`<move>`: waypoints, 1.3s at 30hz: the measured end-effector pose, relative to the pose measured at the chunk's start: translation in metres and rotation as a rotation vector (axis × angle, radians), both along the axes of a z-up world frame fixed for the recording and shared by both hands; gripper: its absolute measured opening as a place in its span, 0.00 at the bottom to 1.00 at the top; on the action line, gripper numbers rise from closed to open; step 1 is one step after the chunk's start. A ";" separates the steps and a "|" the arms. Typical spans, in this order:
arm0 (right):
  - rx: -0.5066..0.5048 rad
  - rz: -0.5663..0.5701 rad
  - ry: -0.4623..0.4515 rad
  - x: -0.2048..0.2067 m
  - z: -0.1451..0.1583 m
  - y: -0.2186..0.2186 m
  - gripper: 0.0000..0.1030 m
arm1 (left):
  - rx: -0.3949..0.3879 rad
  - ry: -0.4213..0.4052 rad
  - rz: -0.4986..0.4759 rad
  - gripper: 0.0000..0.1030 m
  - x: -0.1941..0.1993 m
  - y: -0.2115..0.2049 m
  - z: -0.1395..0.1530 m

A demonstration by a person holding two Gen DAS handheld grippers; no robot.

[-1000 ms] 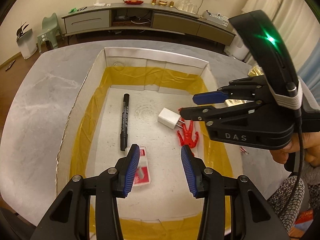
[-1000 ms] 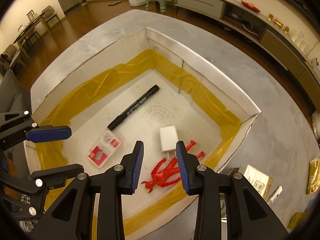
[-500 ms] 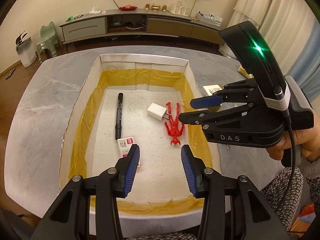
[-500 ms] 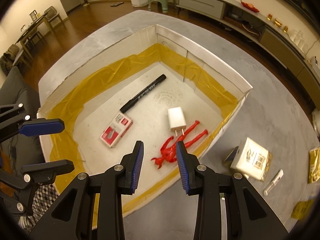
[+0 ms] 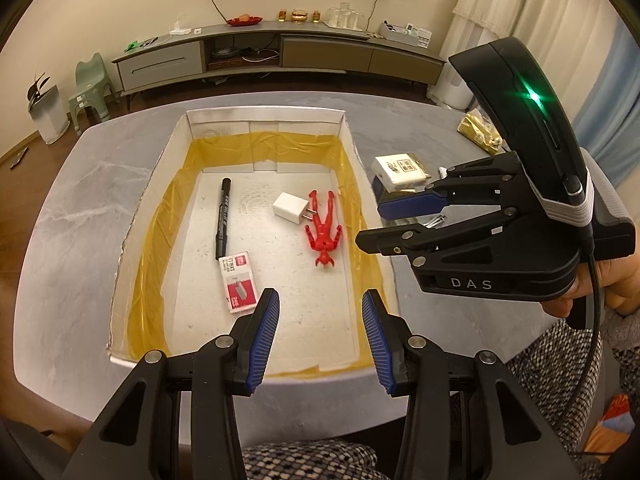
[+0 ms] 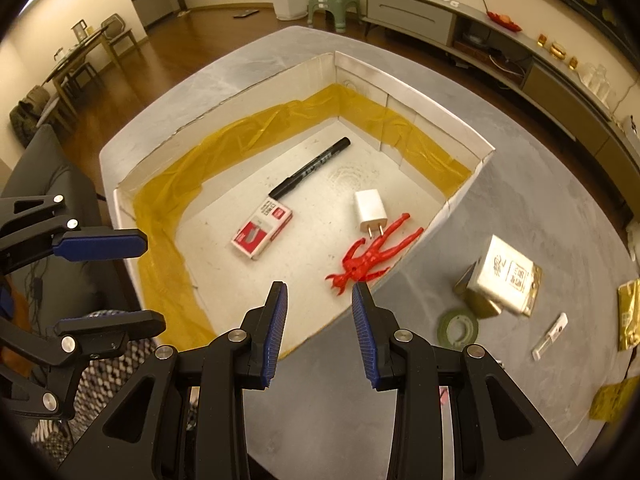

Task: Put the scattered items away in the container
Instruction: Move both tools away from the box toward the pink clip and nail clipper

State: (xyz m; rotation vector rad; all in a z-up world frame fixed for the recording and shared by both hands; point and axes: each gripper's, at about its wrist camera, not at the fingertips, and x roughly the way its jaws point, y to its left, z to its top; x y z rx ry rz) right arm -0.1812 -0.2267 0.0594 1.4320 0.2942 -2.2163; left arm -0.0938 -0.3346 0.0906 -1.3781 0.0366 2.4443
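— So, what has changed for you in the last second?

— You have drawn both tools up and back from the cardboard box [image 5: 348,132]. A moment ago your left gripper [image 5: 320,334] hung low over the box floor; now it sits at the near edge, fingers spread and empty. Your right gripper [image 6: 319,330] has pulled back as well, past the box's right wall, also spread with nothing between the pads.

— And inside the box, left to right?

— The black marker [image 5: 222,216] lies along the left side, with the staple box [image 5: 238,282] just below its tip at the near-left. The white charger [image 5: 290,208] rests mid-floor, its prongs touching the red figure [image 5: 325,232], which lies close to the right wall. None of the four has shifted.

— So what is left to do?

— Plenty, I'd judge. On the table's right side the white packet [image 6: 506,276] lies on a gold packet, the green tape roll [image 6: 459,327] sits just beside them toward you, then the small white stick [image 6: 551,336], and gold sachets [image 6: 628,316] by the right edge. Your right tool is nearest; the tape roll looks the likeliest next grab.
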 end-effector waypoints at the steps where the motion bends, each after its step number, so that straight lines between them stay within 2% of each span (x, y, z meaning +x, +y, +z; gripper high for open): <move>1: -0.004 0.000 0.001 0.003 0.001 0.001 0.35 | -0.001 0.000 -0.001 0.44 0.002 0.001 0.000; 32: -0.095 -0.031 -0.005 0.076 -0.003 0.059 0.38 | -0.031 -0.011 -0.102 0.44 0.050 0.064 -0.004; 39: -0.147 -0.083 -0.002 0.089 -0.008 0.088 0.38 | 0.004 -0.017 -0.128 0.44 0.054 0.083 -0.009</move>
